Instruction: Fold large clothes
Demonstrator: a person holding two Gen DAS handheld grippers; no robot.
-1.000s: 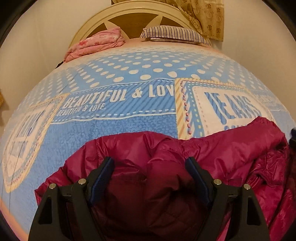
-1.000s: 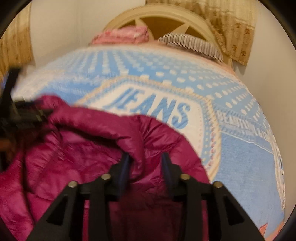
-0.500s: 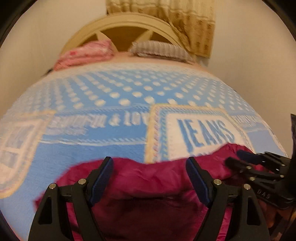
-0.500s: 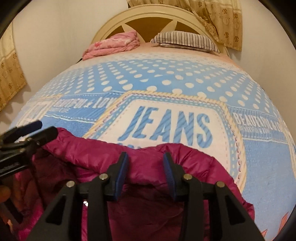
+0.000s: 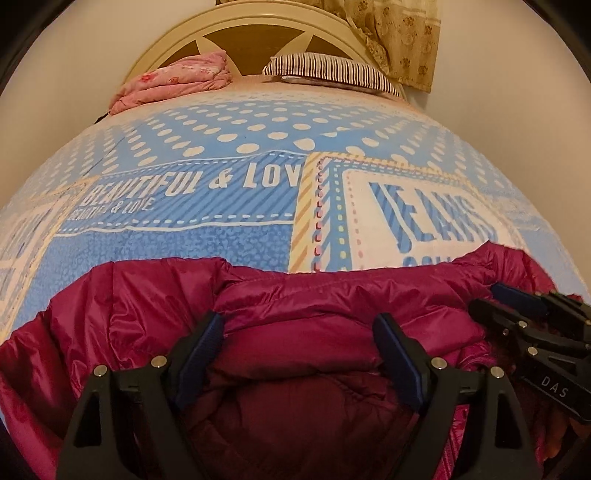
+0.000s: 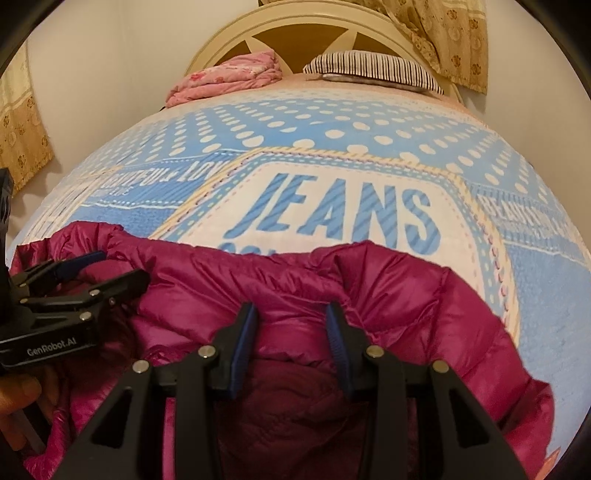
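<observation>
I am viewing one magenta puffer jacket (image 5: 332,306) lying bunched on the near part of the bed. Its shiny quilted shell is creasing into thick folds, a darker lining is showing underneath, and its far edge is overlapping the printed lettering.

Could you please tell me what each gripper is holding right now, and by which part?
Both straddle the magenta puffer jacket at its folded far edge. Right gripper appears clamped on it; left gripper stands open, gripping nothing.

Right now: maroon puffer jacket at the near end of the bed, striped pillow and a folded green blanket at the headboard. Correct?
Not quite: the folded blanket is pink, as the right wrist view shows. The maroon puffer jacket at the near end and the striped pillow at the headboard are right.
</observation>
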